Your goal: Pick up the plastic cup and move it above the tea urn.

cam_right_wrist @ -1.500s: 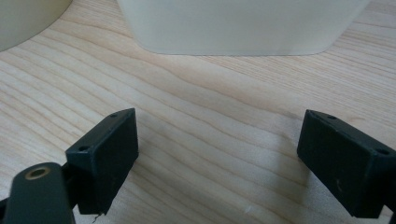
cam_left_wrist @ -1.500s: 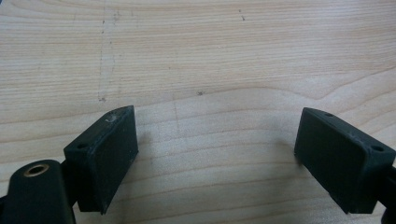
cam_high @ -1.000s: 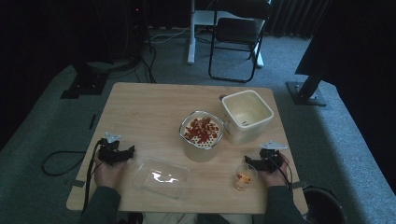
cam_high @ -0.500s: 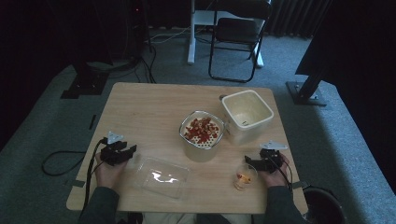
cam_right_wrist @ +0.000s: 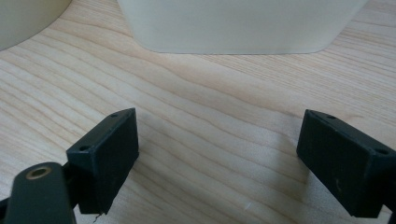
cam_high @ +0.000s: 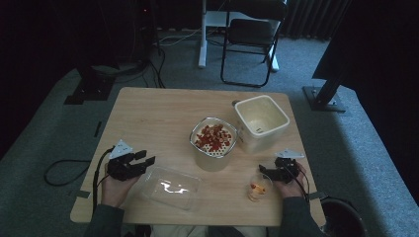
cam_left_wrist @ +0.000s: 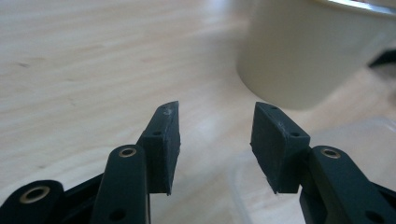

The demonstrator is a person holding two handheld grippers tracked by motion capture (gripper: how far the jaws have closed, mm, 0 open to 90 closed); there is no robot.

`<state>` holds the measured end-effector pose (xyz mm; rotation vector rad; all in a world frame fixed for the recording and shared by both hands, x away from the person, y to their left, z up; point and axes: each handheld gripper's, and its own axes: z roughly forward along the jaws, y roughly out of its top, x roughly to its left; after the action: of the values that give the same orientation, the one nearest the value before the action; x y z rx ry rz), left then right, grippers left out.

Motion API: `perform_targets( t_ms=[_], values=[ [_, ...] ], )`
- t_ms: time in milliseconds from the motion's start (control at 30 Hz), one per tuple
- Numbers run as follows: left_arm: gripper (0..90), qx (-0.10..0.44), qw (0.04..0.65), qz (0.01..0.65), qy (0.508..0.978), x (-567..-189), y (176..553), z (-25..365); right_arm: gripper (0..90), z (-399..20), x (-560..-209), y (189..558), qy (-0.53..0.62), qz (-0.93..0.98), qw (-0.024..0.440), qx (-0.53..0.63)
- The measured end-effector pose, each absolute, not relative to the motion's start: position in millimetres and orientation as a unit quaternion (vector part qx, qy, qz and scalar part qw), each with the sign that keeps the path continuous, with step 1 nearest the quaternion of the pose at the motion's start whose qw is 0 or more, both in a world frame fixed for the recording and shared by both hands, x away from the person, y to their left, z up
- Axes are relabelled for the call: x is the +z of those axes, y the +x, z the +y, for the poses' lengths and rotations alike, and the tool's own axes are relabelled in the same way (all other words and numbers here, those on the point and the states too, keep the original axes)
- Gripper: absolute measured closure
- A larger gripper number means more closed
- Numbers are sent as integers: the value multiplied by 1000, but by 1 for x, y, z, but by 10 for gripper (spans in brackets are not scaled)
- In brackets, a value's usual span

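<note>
**Spotter:** On the wooden table [cam_high: 163, 113] you are working with four containers, one of each. Going from the biggest, I am counting one square cream tub [cam_high: 262, 121] at the far right, one round pot [cam_high: 213, 148] just left of it carrying a strainer of red pieces, one clear tray [cam_high: 170, 186] lying flat near your edge, and one small cup [cam_high: 257, 190] with a few orange bits in it.

**Checker:** Which step am I reading off your hands?

**Spotter:** I am judging that you are setting up a grasp on the clear tray. Your left claw [cam_high: 146, 162] is hovering at the tray's left corner, pointing toward the pot. Its jaws have just been closing and are standing about half apart. In the left gripper view nothing is being pressed between the pads, so I am calling it released; only a faint clear edge is showing below them.

**Checker:** And the other hand?

**Spotter:** Your right claw [cam_high: 264, 173] is sitting low at the table beside the small cup, just above it in the high view. It is gaping wide, with bare wood between its pads and the tub wall ahead.

**Checker:** What is the next move asking of you?

**Spotter:** Probably lowering the left pads onto the tray's thin rim before squeezing. The plastic is looking slippery and flimsy, so you are needing a square bite.
</note>
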<state>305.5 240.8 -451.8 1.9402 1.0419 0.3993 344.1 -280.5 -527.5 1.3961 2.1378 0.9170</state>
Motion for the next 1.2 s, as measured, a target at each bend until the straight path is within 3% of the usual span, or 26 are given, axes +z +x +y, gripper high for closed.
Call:
perform_targets(
  t_ms=[200,333,467,700,900,1200],
  values=[
    [571,133,402,403,811,-467,306,229,123,-281,-528,344,506,768,214,330],
    [696,124,383,404,821,-472,308,226,123,-281,-528,344,508,767,214,329],
    [760,116,374,408,825,-475,311,228,123,-281,-528,344,509,766,215,329],
    [786,115,372,404,828,-476,313,230,123,-281,-528,344,511,764,216,328],
    [817,94,421,419,799,-473,326,239,123,-281,-528,344,512,764,216,328],
    [838,107,450,427,777,-454,339,247,123,-281,-528,344,513,763,217,328]
  ],
)
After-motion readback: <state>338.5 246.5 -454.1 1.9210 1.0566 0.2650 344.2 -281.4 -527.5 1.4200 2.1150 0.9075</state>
